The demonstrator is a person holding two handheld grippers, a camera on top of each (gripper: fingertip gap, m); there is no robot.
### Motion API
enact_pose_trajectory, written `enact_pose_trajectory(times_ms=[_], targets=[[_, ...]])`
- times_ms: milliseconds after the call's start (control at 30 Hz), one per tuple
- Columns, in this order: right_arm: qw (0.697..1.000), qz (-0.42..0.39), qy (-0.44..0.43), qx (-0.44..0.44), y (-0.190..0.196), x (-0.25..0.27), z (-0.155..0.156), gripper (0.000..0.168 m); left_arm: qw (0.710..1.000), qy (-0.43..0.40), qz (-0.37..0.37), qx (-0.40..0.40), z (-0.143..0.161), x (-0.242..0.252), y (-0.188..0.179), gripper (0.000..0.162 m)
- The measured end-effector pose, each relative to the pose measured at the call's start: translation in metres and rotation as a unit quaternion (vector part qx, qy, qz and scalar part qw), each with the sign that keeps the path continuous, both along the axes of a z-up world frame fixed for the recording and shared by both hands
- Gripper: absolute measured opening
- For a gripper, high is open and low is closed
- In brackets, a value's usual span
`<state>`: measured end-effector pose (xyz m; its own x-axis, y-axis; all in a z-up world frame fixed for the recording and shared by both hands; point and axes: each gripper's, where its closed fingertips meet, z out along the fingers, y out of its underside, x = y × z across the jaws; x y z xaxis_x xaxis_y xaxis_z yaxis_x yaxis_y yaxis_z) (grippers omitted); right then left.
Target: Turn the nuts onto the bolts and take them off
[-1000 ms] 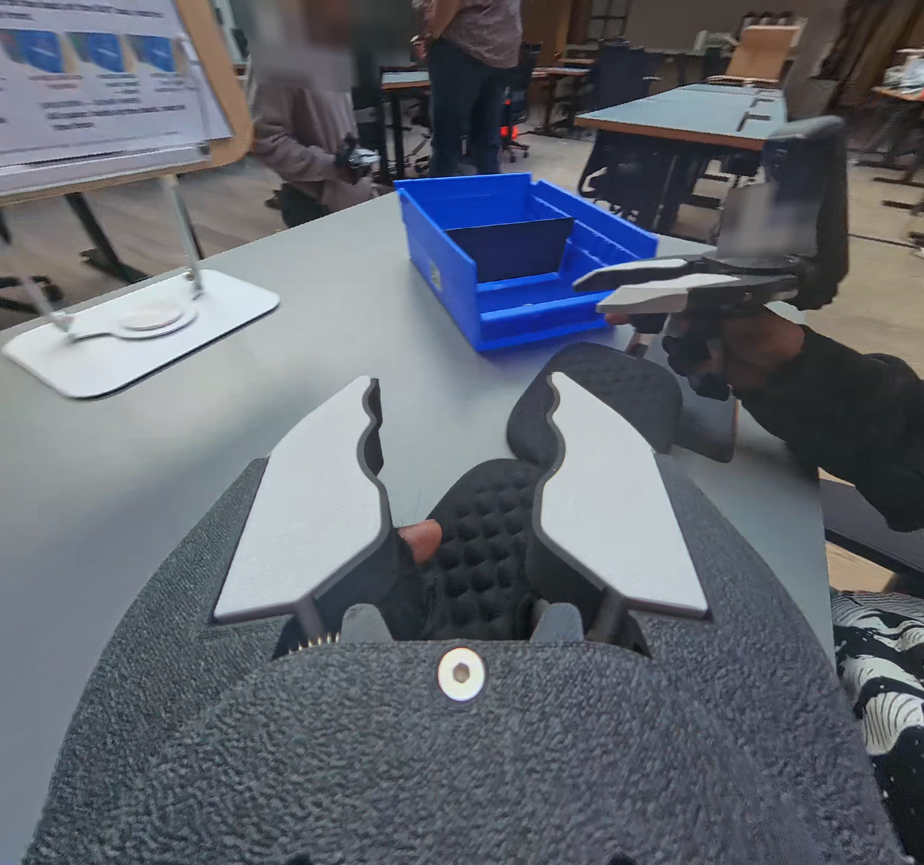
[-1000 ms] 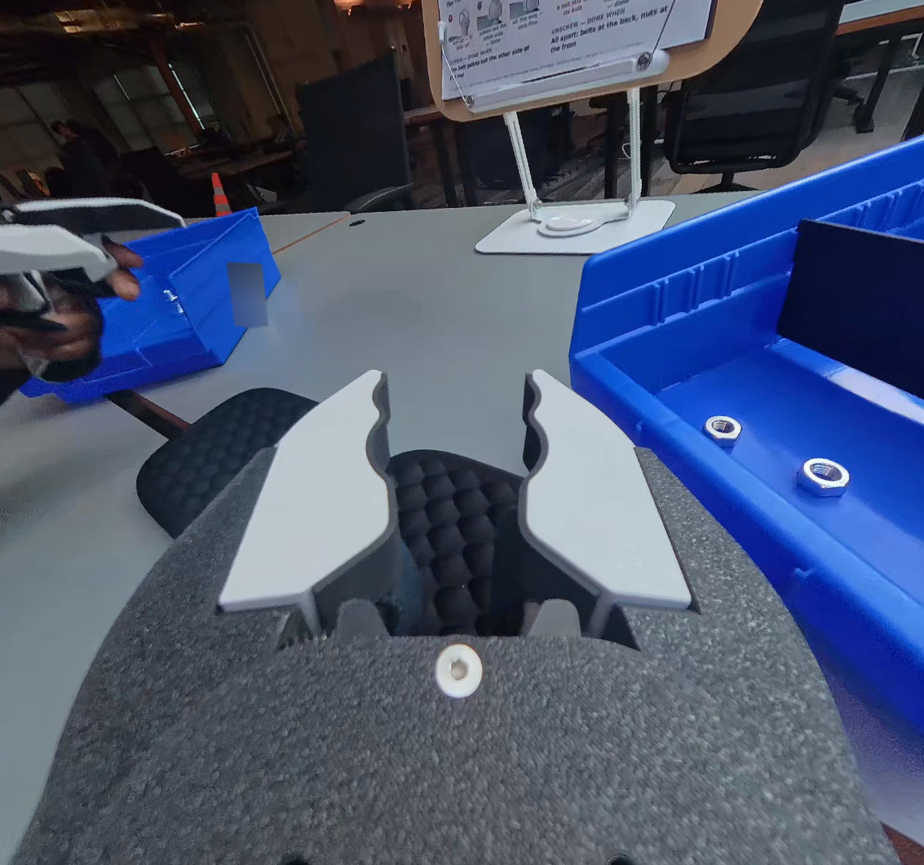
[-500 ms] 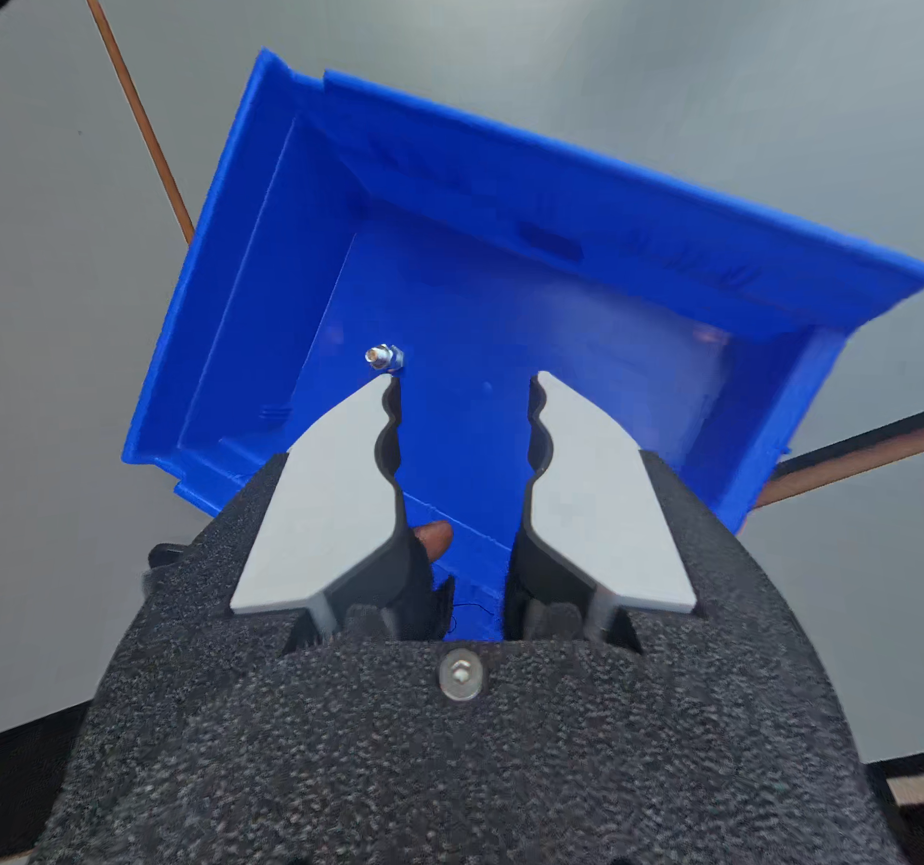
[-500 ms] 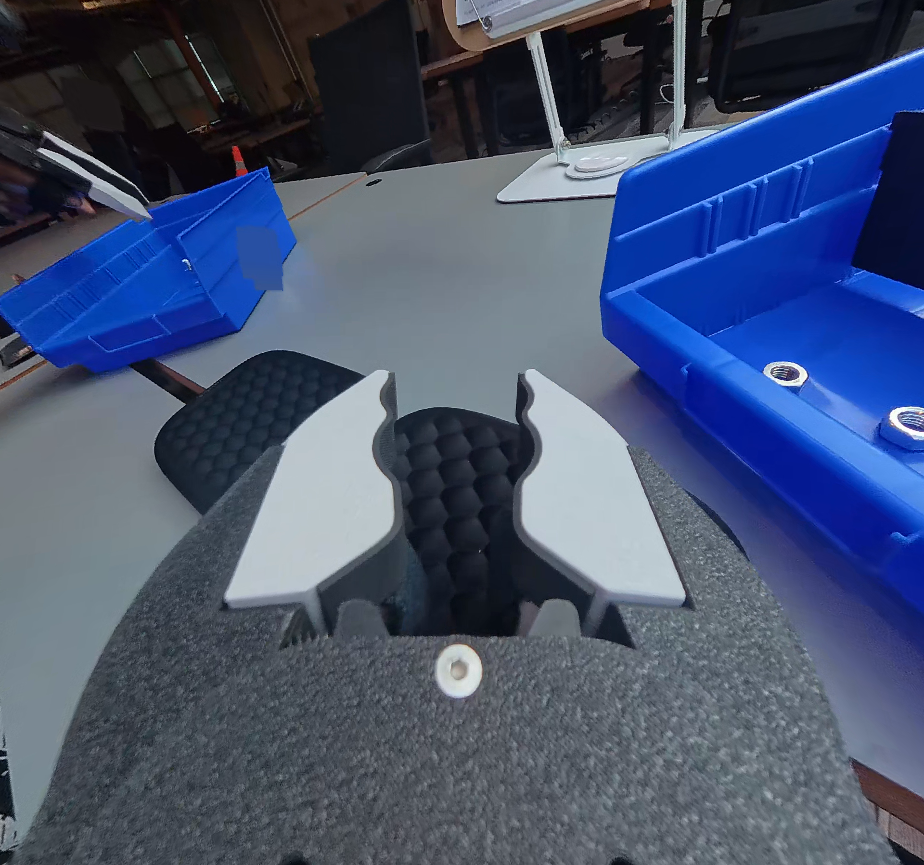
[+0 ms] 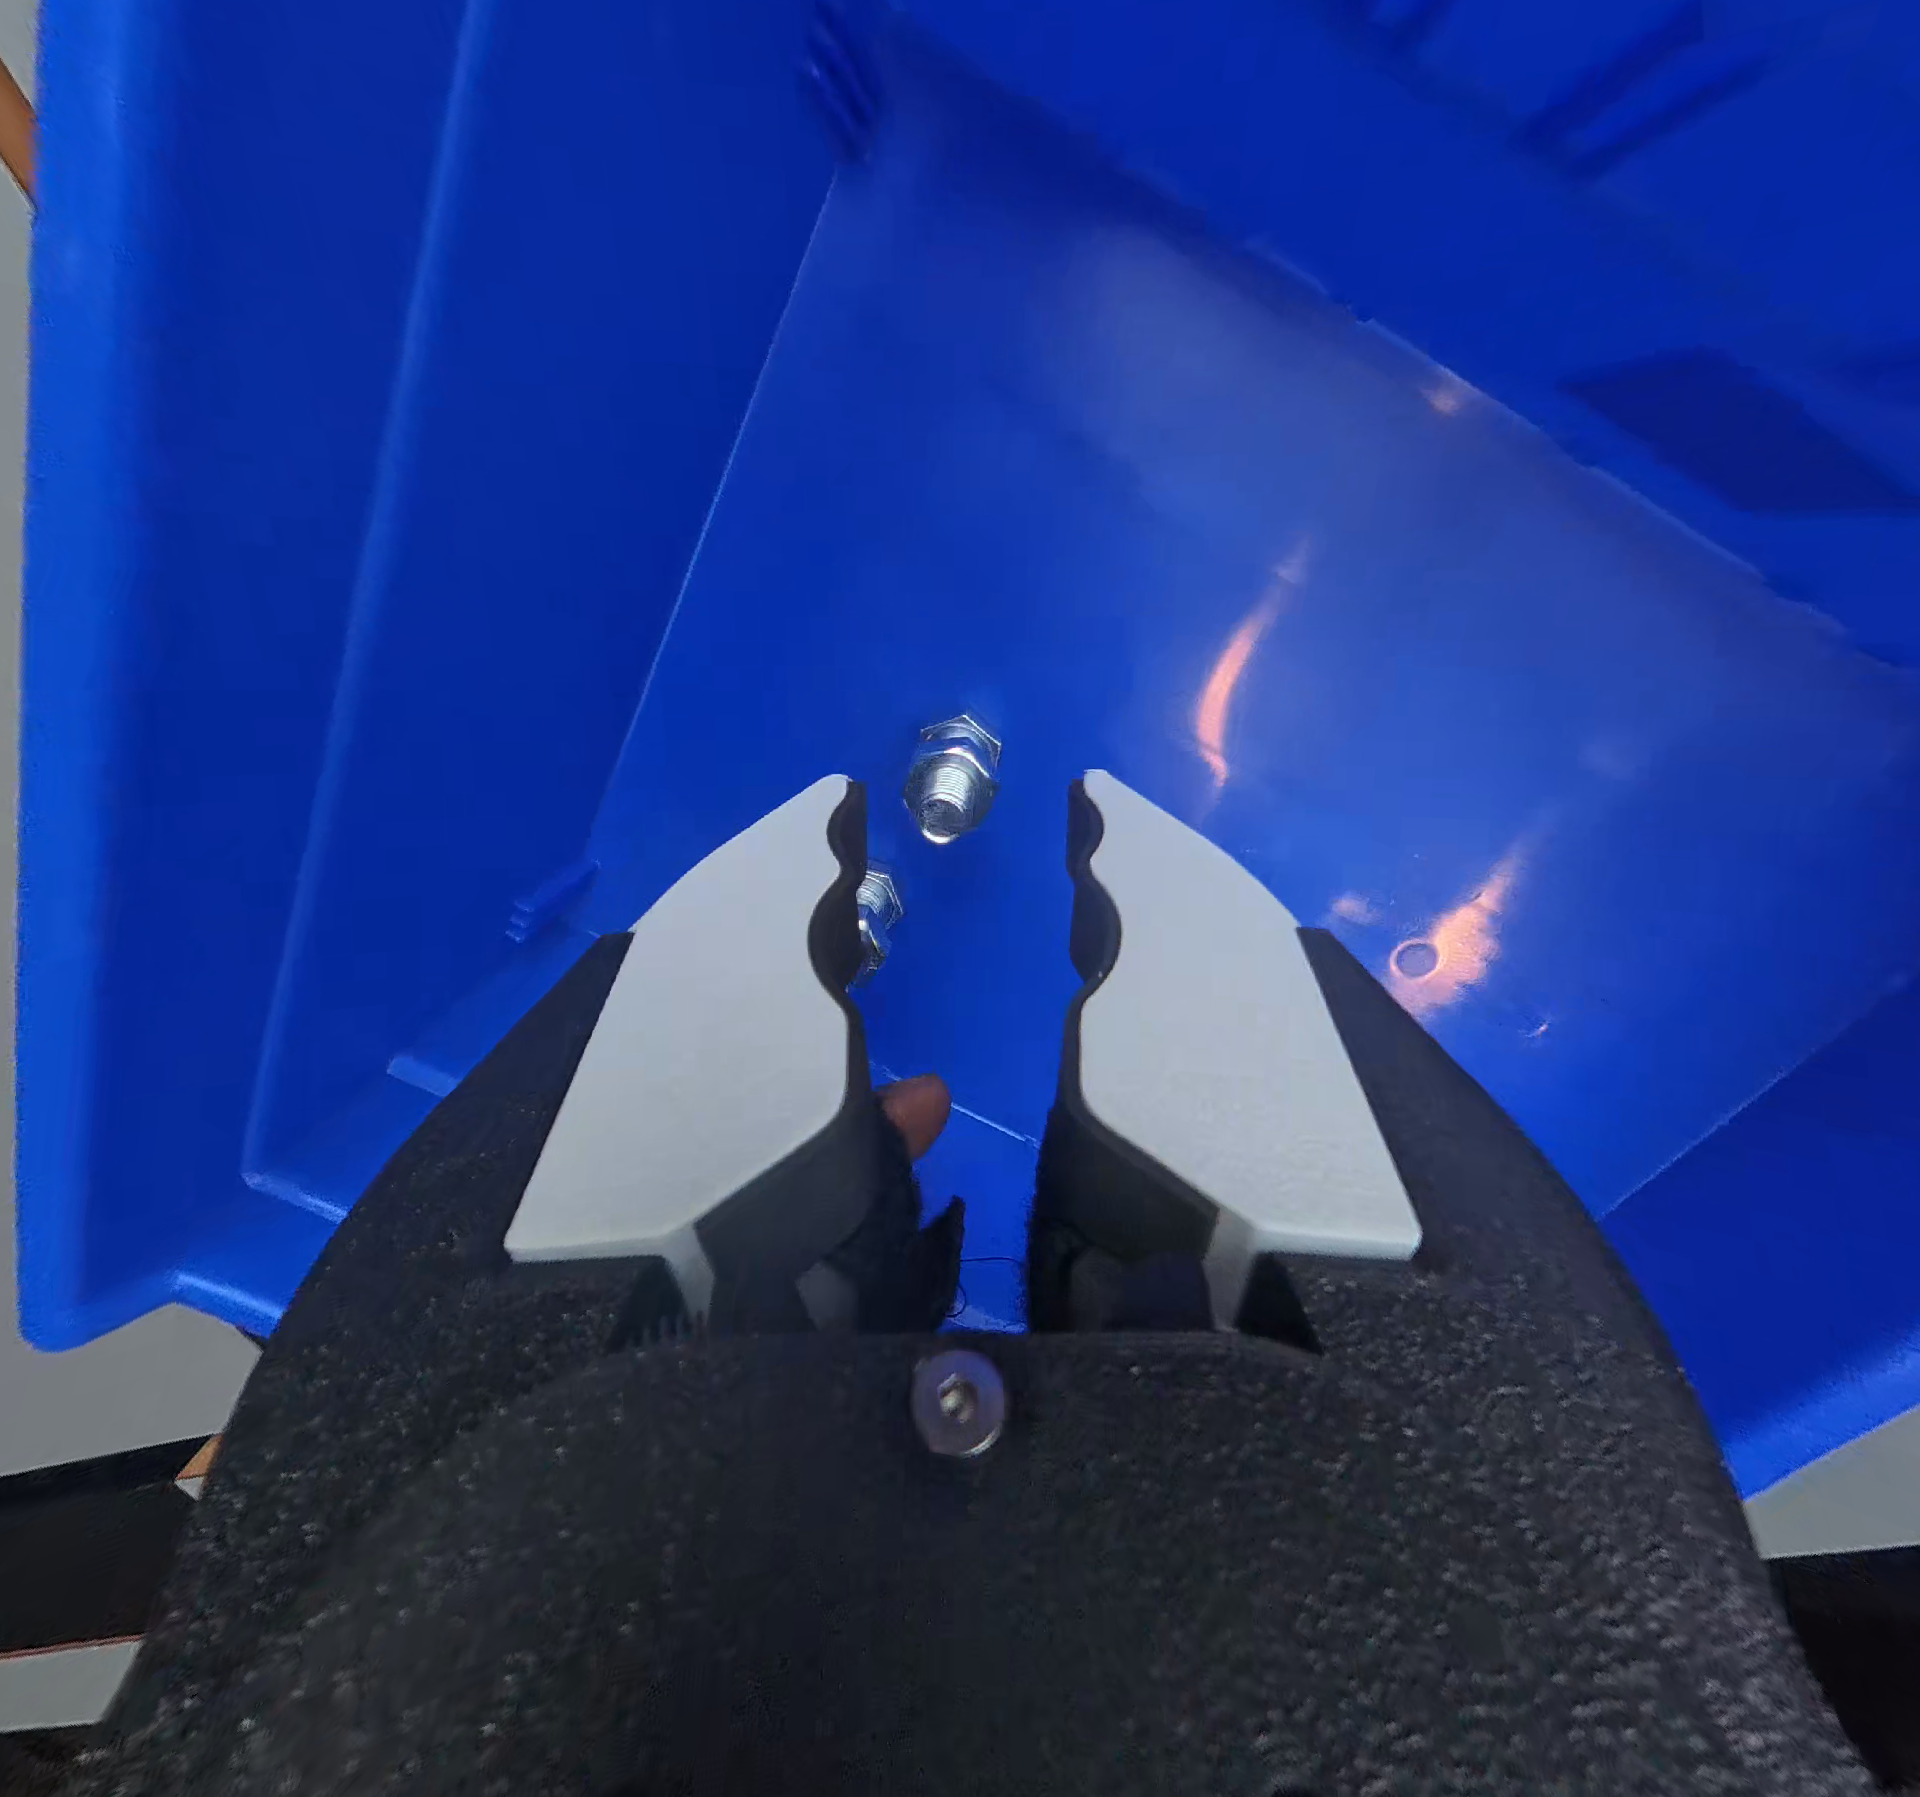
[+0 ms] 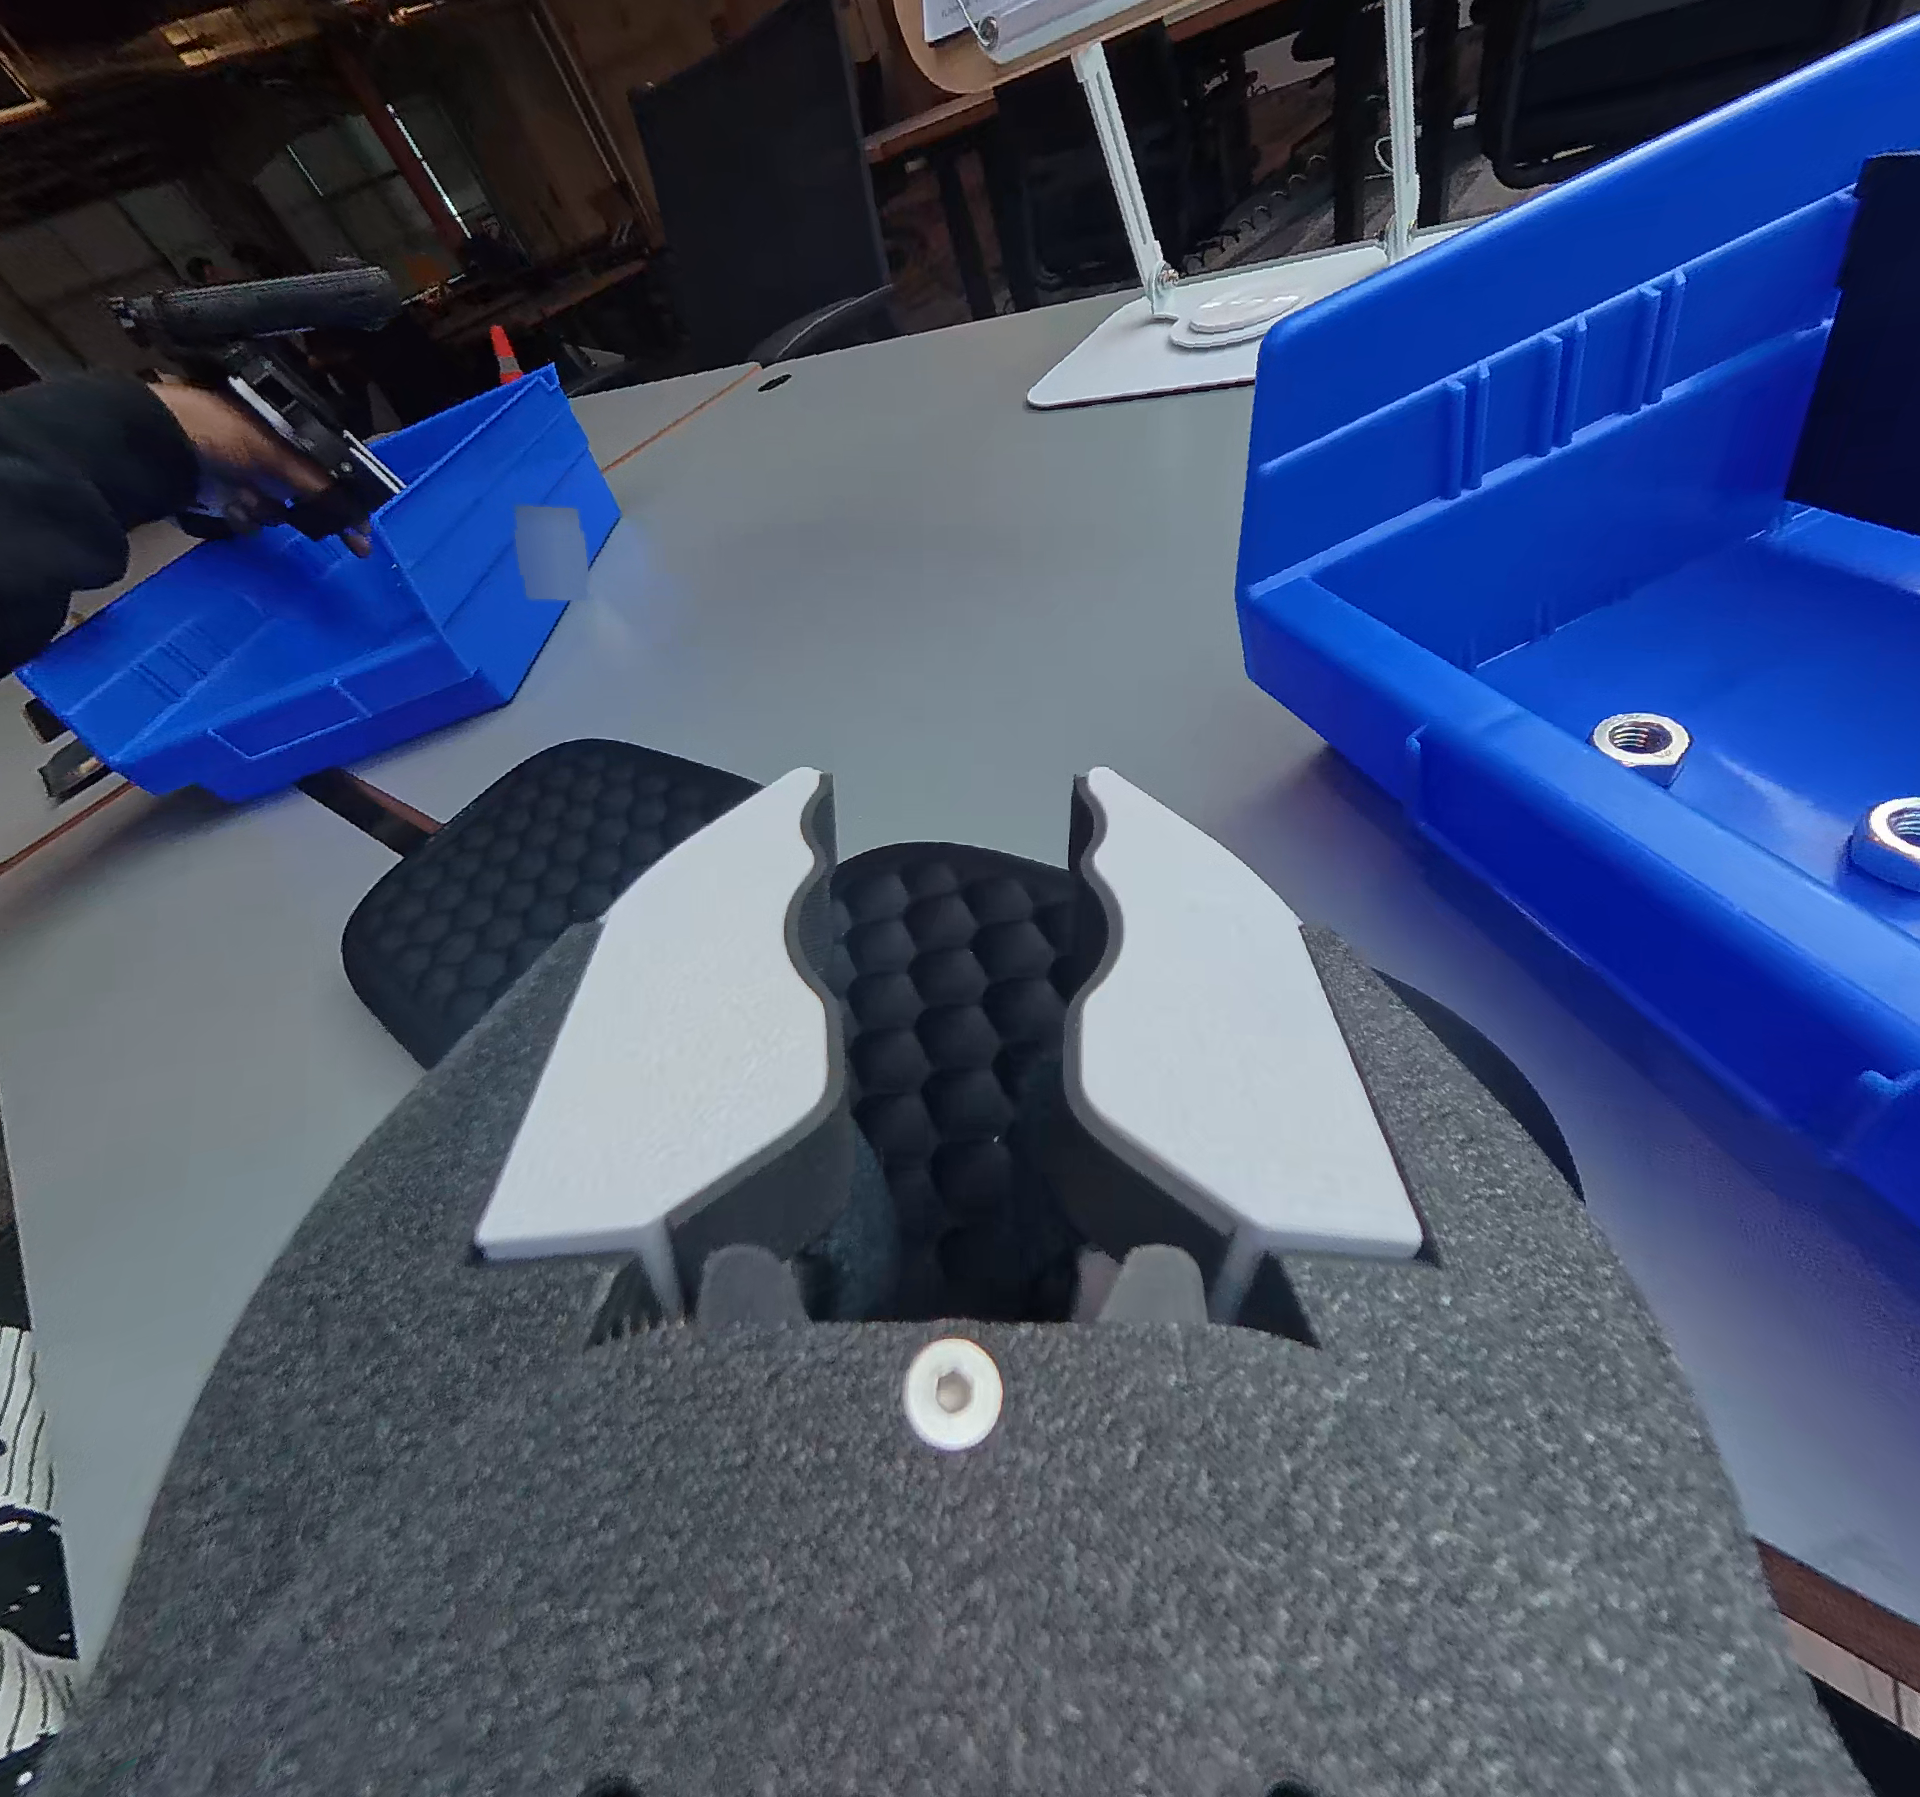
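A bolt (image 5: 951, 779) lies on the floor of a blue bin (image 5: 436, 521), just past the parted, empty fingers of the left gripper (image 5: 961, 791); a second bolt (image 5: 875, 924) sits against its left finger. Only the right wrist view shows two nuts (image 6: 1642, 741) in another blue bin (image 6: 1475, 542), right of the open, empty right gripper (image 6: 951, 797) above a black mat (image 6: 520, 895) on the grey table (image 6: 935, 552).

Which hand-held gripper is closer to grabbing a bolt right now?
The left hand-held gripper. It is open inside the blue bin, with a bolt just ahead of its tips. The right hand-held gripper hangs open over bare table, near nuts, not bolts.
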<state>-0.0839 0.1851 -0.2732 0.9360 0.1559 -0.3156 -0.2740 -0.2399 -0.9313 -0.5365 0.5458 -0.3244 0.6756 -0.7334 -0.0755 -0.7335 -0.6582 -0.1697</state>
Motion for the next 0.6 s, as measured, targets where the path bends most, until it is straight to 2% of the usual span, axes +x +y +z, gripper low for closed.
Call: enact_pose_trajectory(times_ms=[33,100,233,400,600], targets=[[1.0,-0.001,0.001,0.0,0.0,0.0,0.0,0.043,1.0,0.001,0.0,-0.003,-0.002,0.0,0.001,0.035],[1.0,-0.002,0.004,-0.002,0.0,0.001,0.0,0.043,1.0,0.001,0.0,0.001,-0.005,0.0,0.003,0.019],[1.0,-0.001,0.004,-0.003,0.001,0.001,-0.001,0.043,1.0,0.007,-0.007,0.0,0.002,0.0,0.002,0.018],[1.0,0.001,0.006,-0.009,0.001,0.0,-0.003,0.042,0.998,-0.01,-0.054,0.042,0.048,0.023,-0.01,0.018],[1.0,-0.001,-0.001,-0.009,0.001,0.0,-0.003,0.04,0.98,-0.014,-0.179,0.09,0.105,0.093,-0.05,0.018]])
